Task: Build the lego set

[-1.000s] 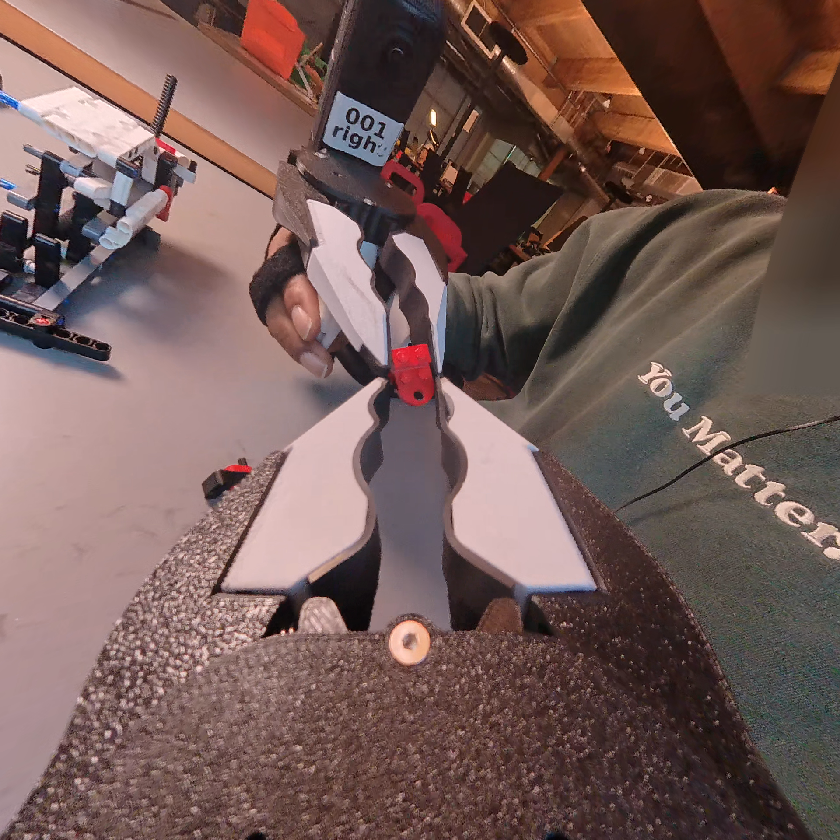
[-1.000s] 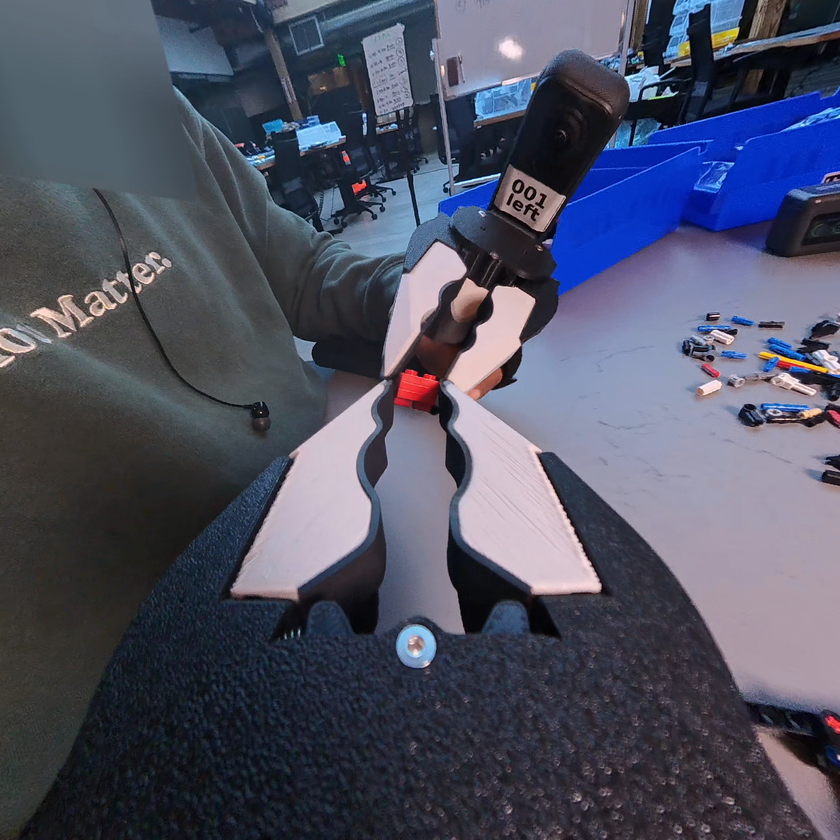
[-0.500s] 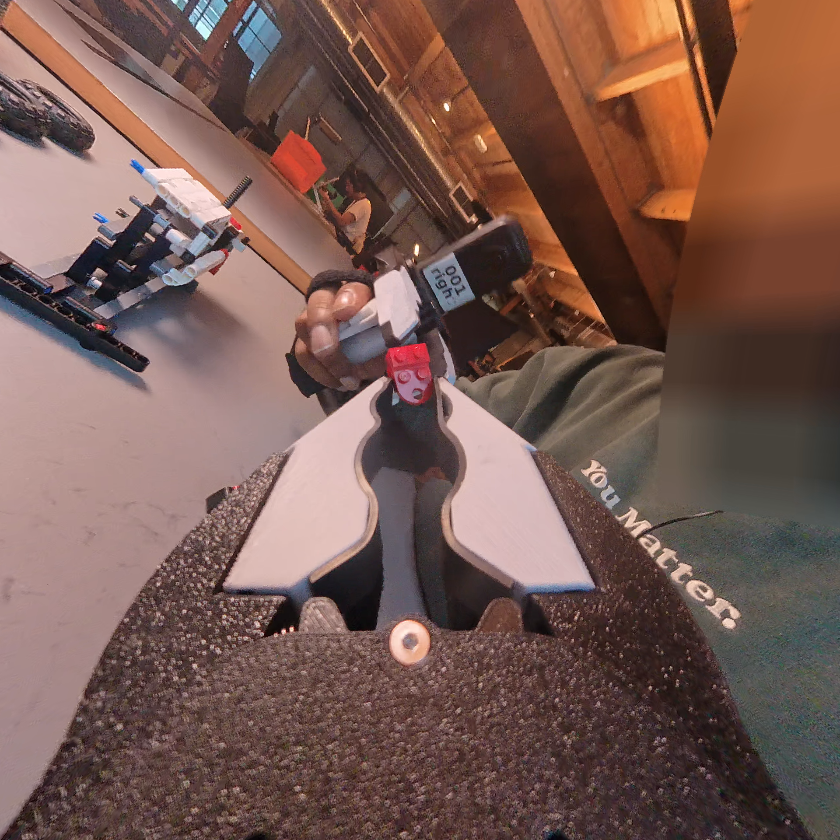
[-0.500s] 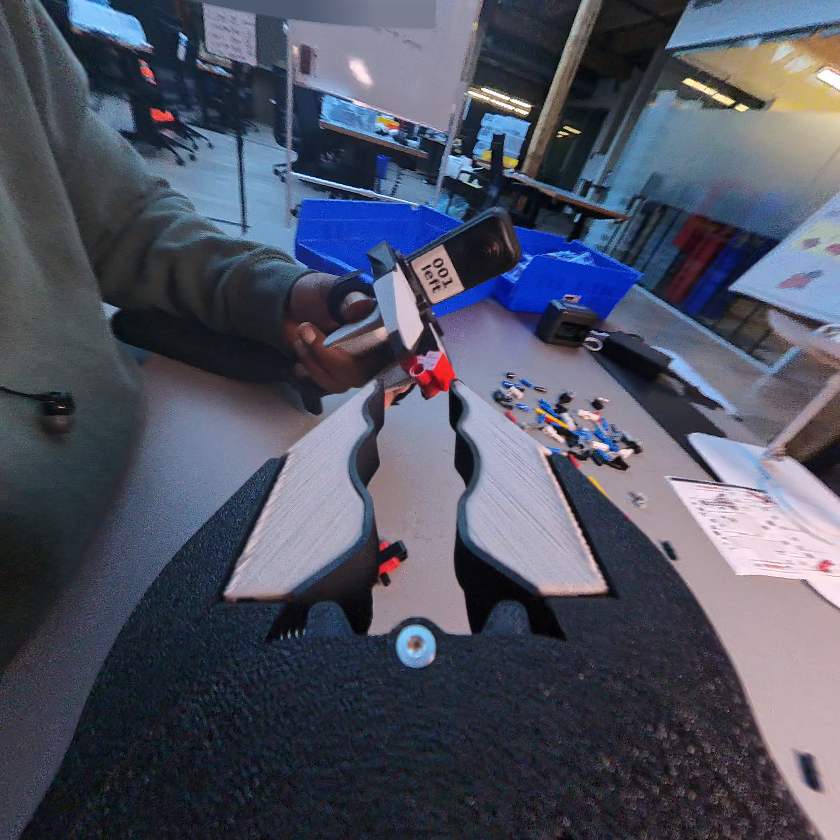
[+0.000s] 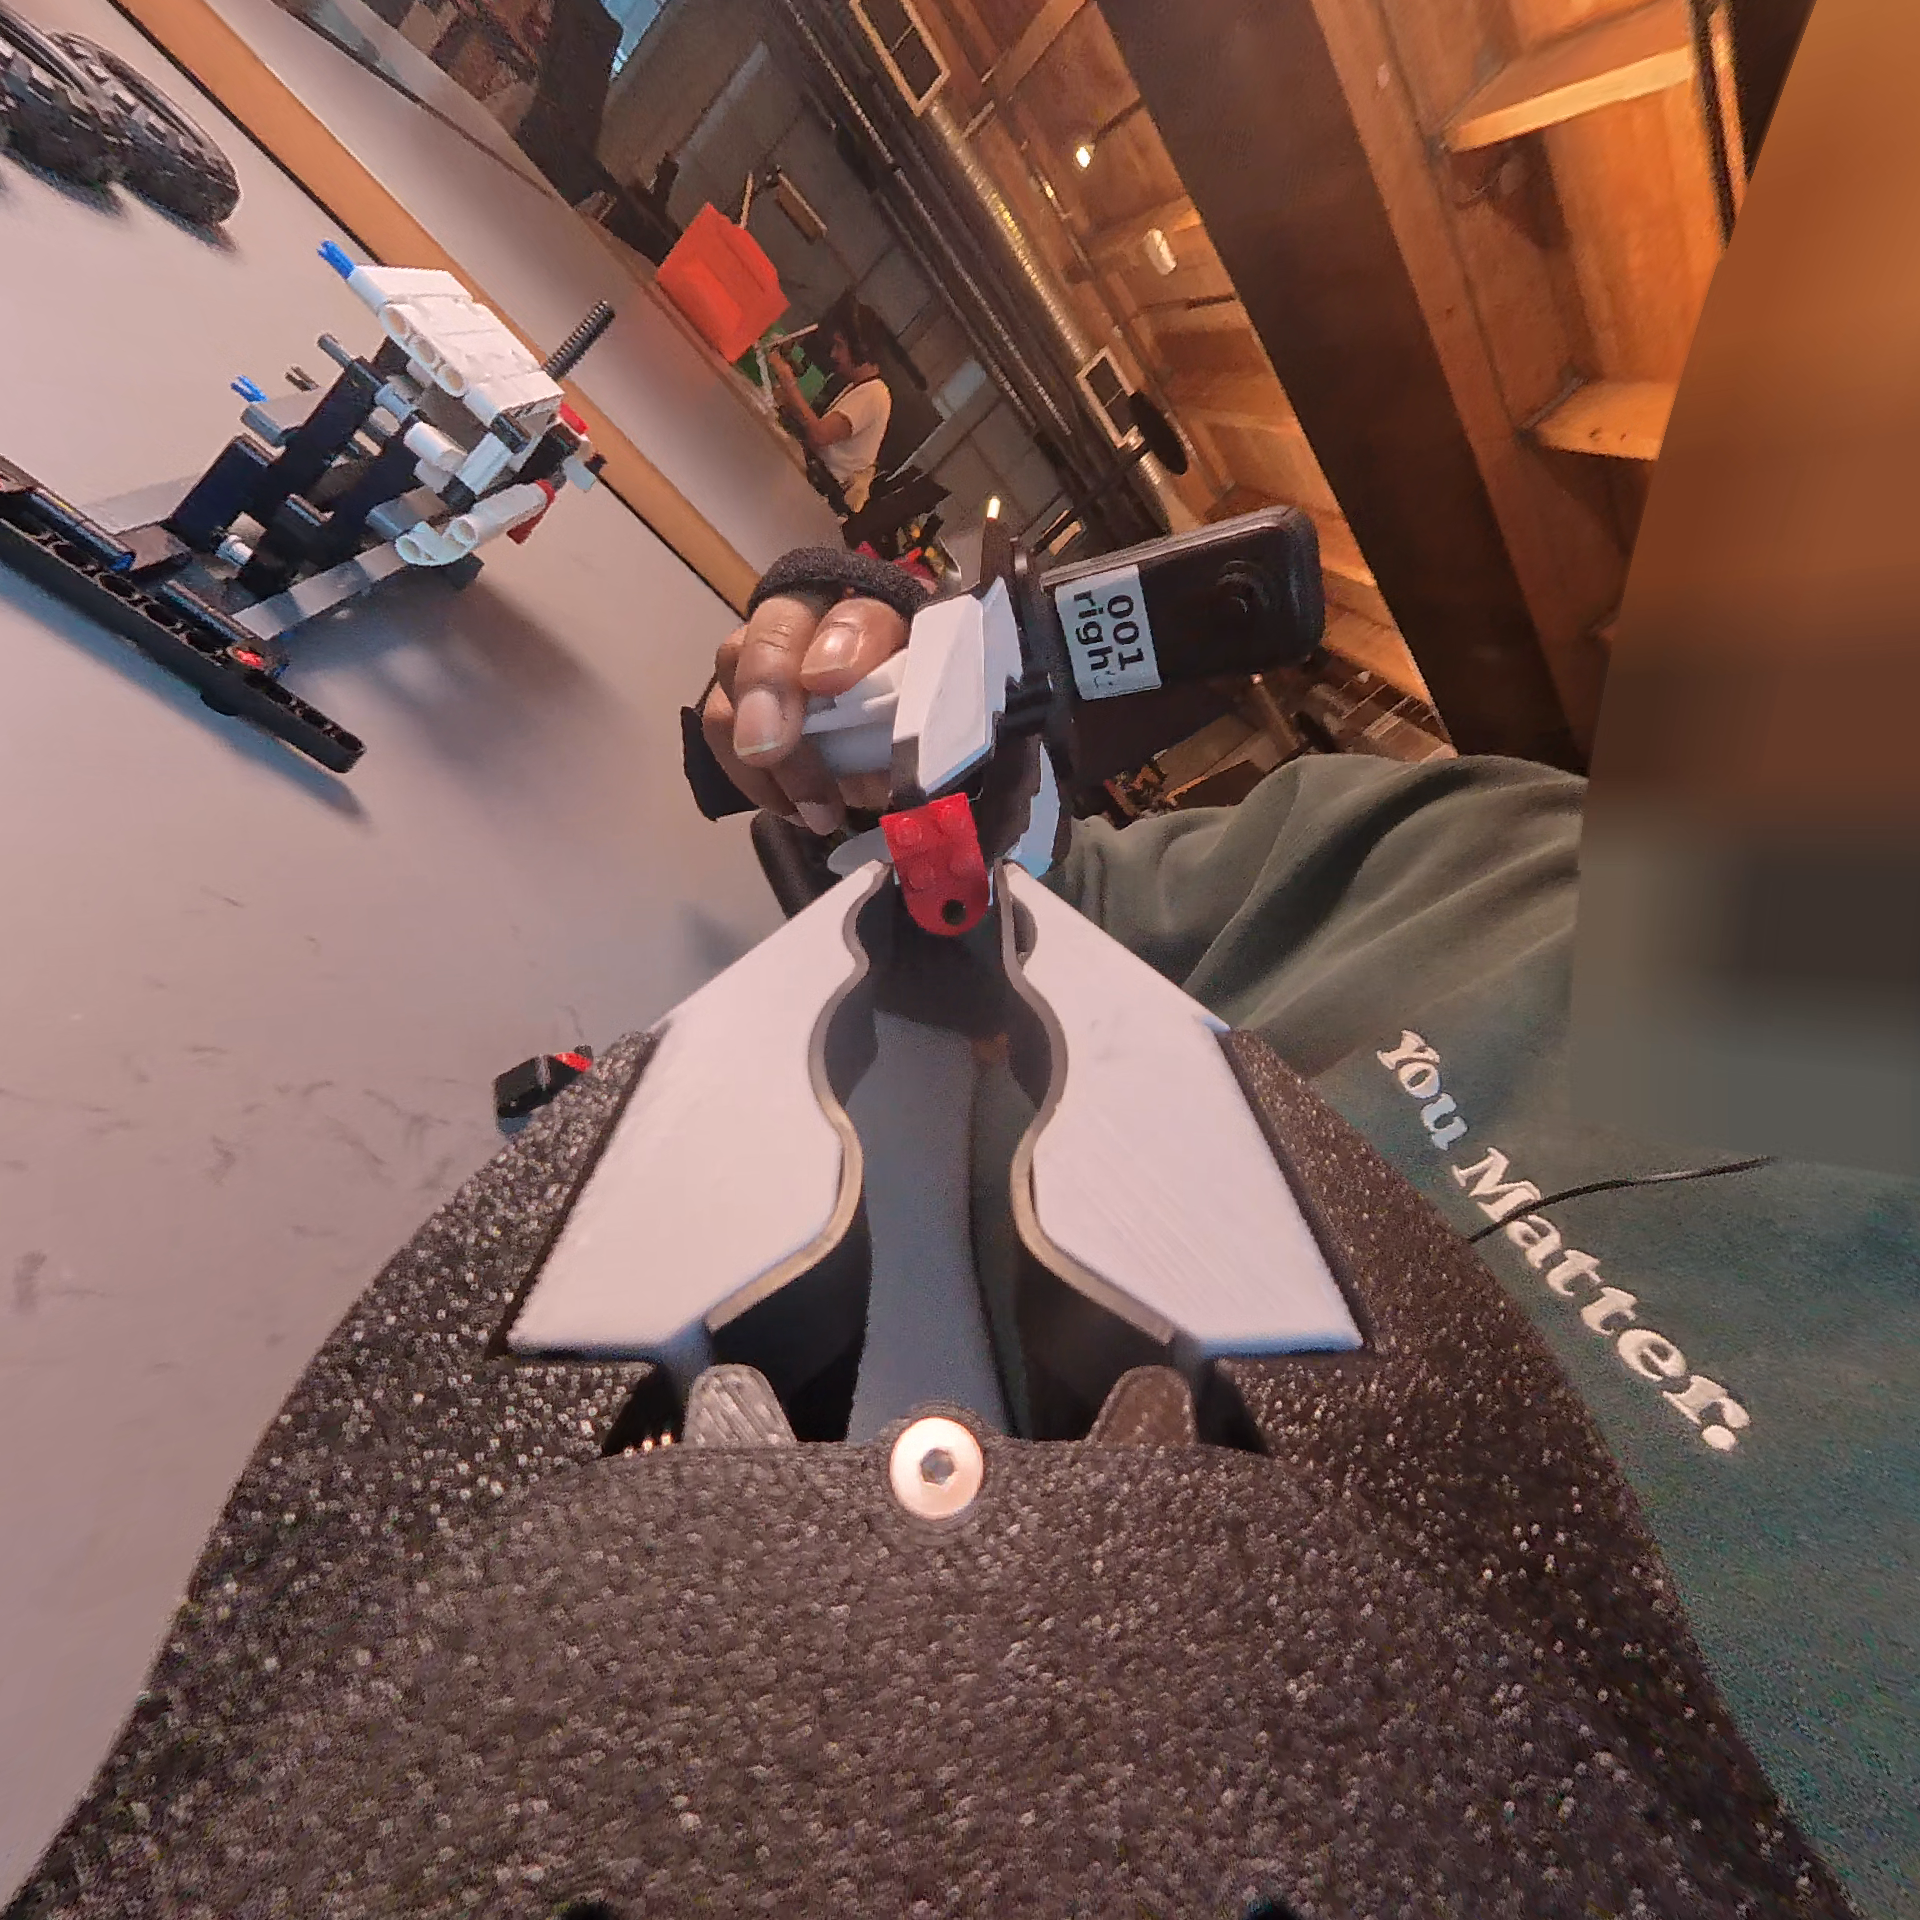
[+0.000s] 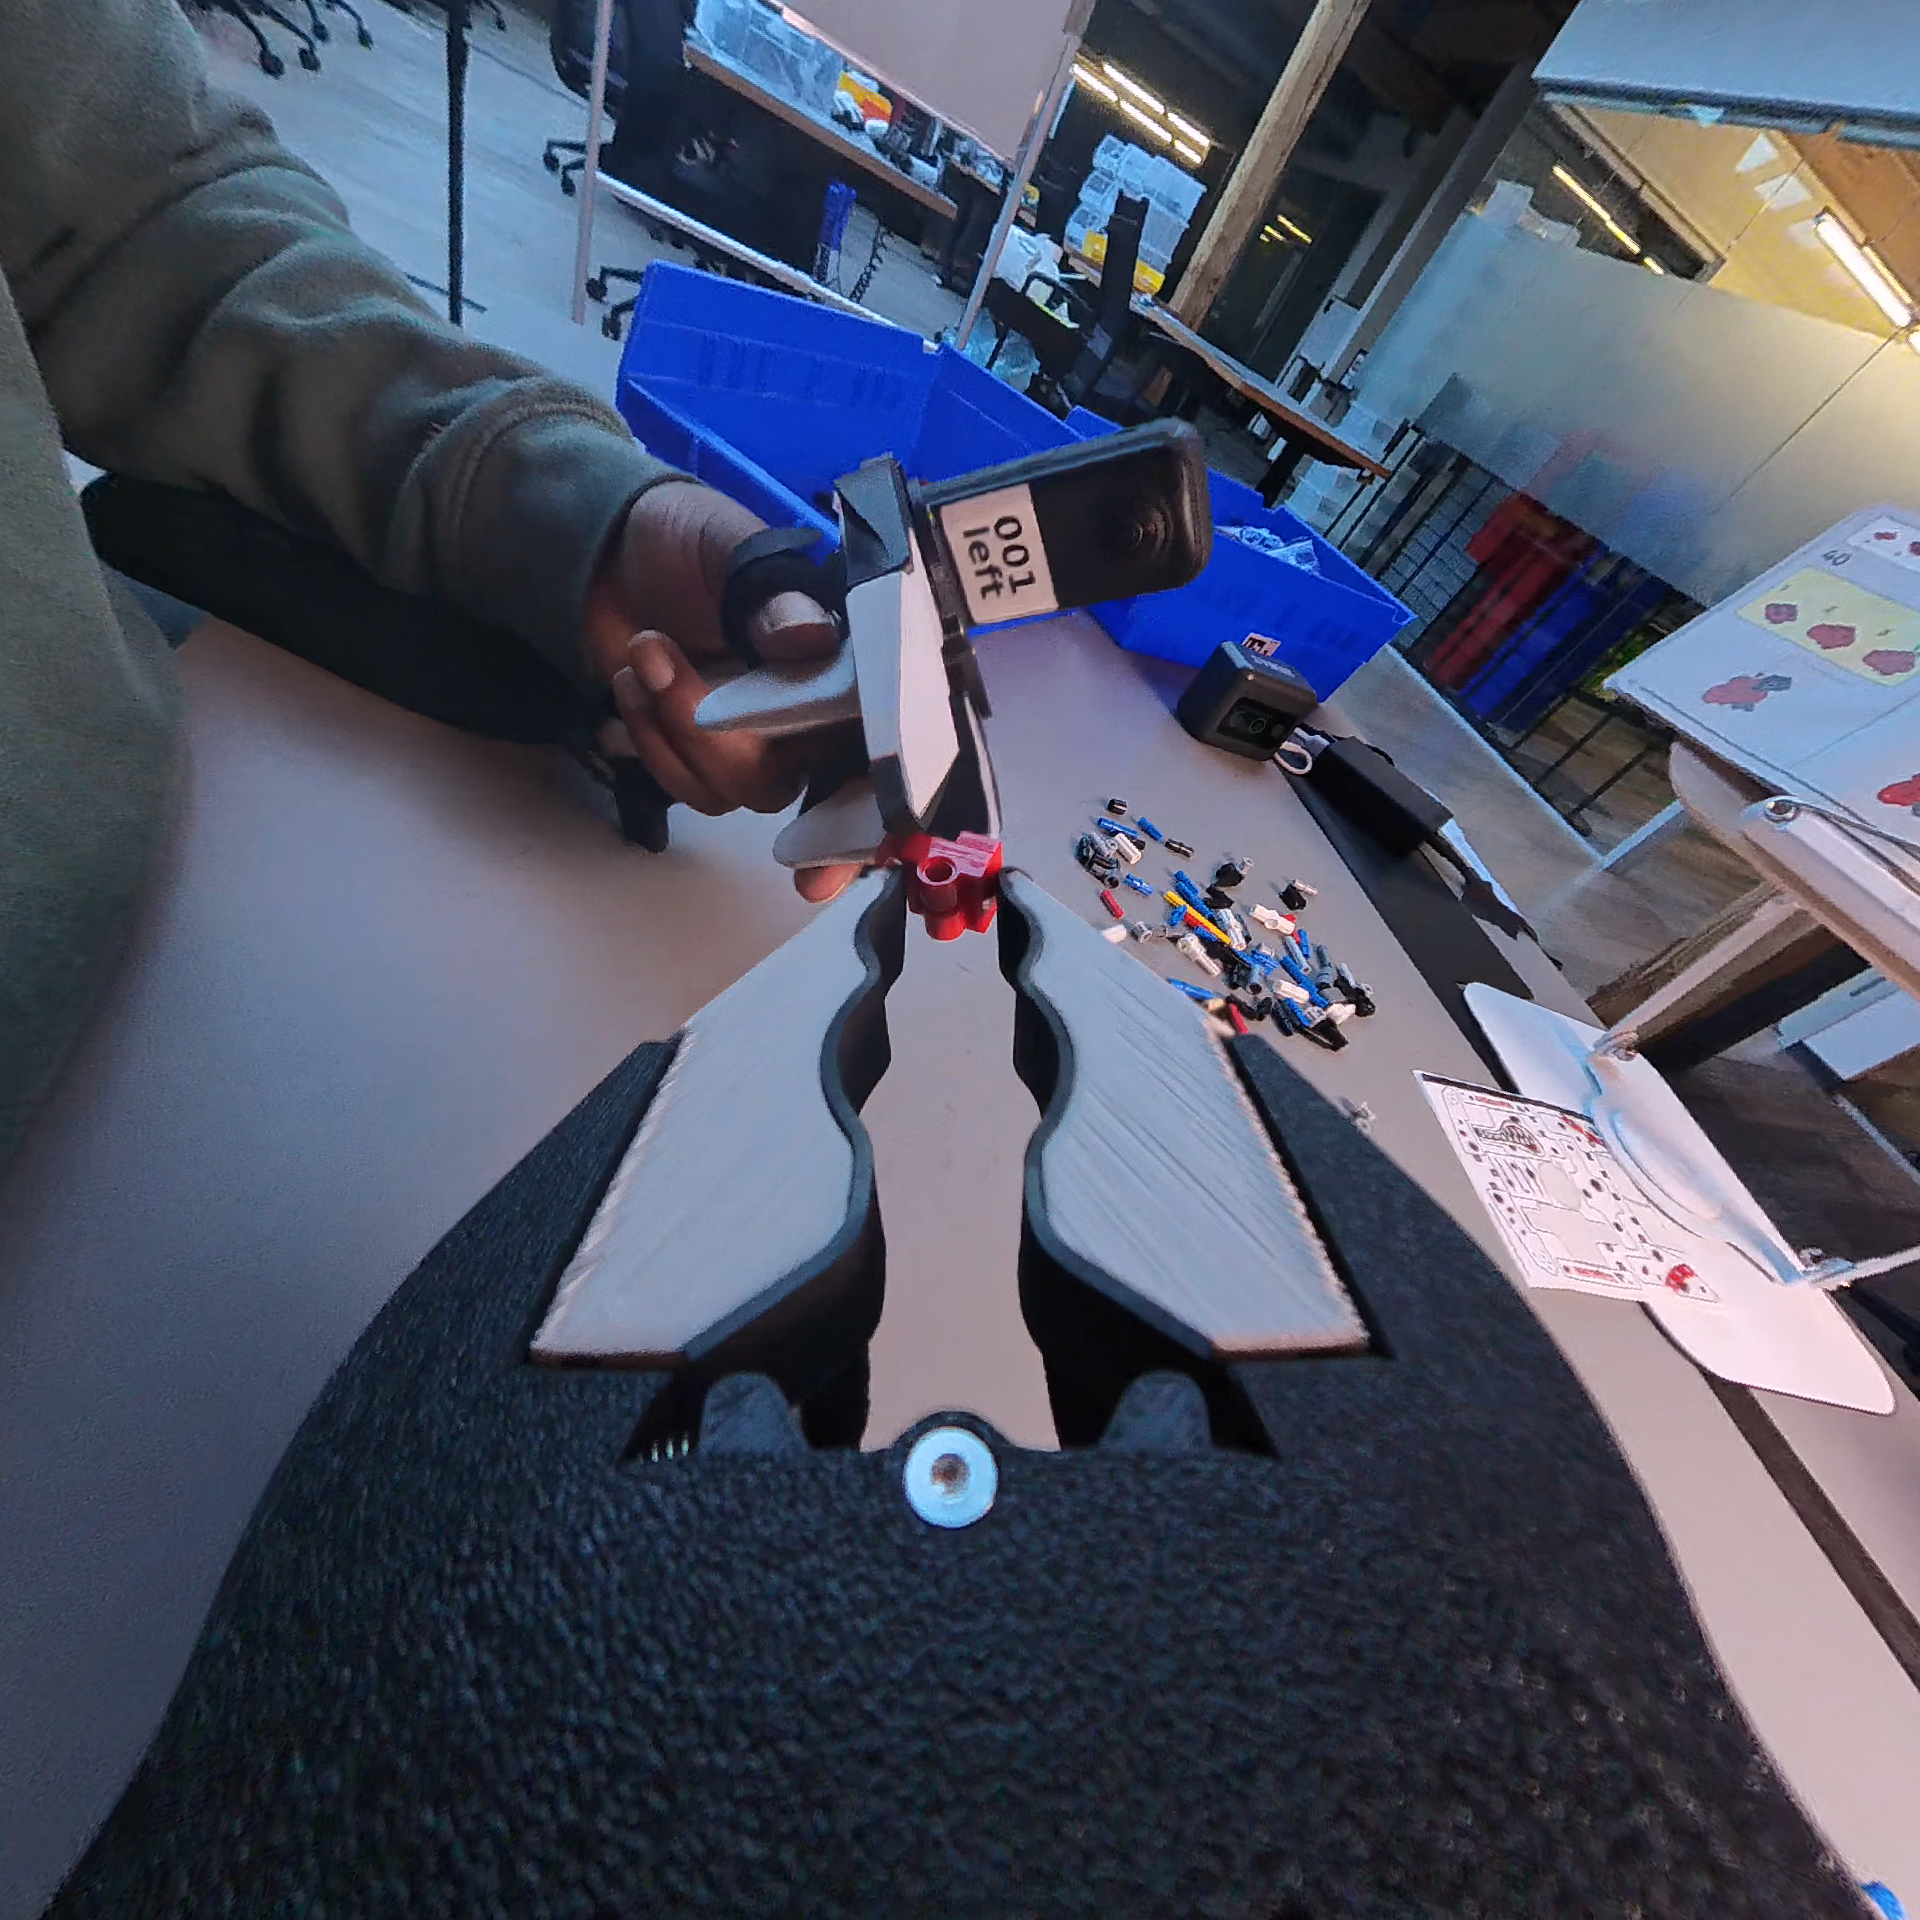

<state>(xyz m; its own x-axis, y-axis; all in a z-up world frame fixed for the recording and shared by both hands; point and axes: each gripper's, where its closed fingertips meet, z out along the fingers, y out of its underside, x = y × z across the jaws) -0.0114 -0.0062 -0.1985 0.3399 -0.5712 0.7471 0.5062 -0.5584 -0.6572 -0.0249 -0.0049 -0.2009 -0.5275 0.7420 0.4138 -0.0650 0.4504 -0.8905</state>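
Both grippers' fingers (image 5: pixel 1132 1122) on one red piece (image 5: pixel 932 858).

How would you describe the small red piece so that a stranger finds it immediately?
Above the grey table, two hand-held grippers meet tip to tip. The small red plastic Lego piece sits at that meeting point. Unlike the loose parts scattered on the table, it is held in the air.

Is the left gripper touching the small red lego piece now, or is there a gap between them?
Touching. In the right wrist view the left gripper closes its fingers on the top of the red lego piece, with no gap.
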